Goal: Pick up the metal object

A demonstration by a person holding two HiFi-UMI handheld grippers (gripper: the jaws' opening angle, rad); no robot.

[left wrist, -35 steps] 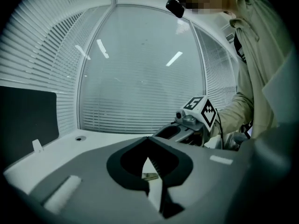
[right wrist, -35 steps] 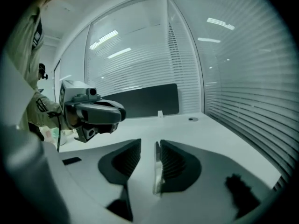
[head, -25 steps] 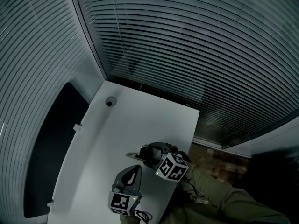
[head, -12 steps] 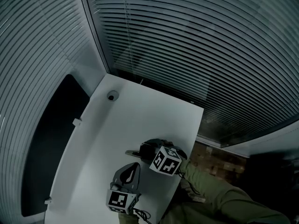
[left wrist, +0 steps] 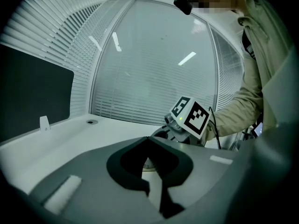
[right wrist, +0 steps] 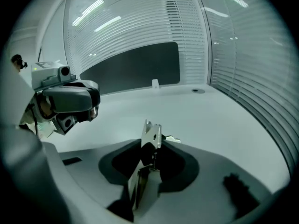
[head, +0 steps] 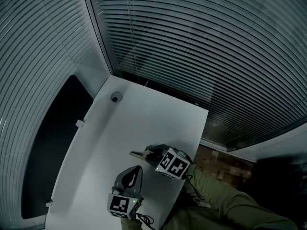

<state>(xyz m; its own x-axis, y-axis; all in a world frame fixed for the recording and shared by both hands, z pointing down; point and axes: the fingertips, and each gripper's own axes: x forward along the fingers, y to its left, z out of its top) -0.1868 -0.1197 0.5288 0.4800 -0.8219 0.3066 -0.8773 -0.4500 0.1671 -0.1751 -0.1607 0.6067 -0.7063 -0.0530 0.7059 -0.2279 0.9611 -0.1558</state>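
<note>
The metal object (right wrist: 152, 133), a thin flat bracket, stands on edge between my right gripper's (right wrist: 152, 144) jaws, which are closing and touch it on both sides. In the head view it sticks out left of the right gripper (head: 147, 155) as a pale sliver (head: 137, 154) low over the white table (head: 144, 119). My left gripper (head: 139, 168) sits just in front of it near the table's near edge. Its jaws meet at the tips with nothing between them. In the left gripper view, the left gripper (left wrist: 147, 139) points at the right gripper's marker cube (left wrist: 191, 115).
A round grommet hole (head: 115, 97) sits at the table's far left corner. A small white clip (head: 79, 124) is on the left edge, beside a dark panel (head: 53, 147). Slatted blinds surround the table. A person's olive sleeve (head: 216, 195) comes in at the lower right.
The right gripper's marker cube has turned and shifted slightly left, and the metal piece has moved slightly up the picture with it. The left gripper has barely moved.
</note>
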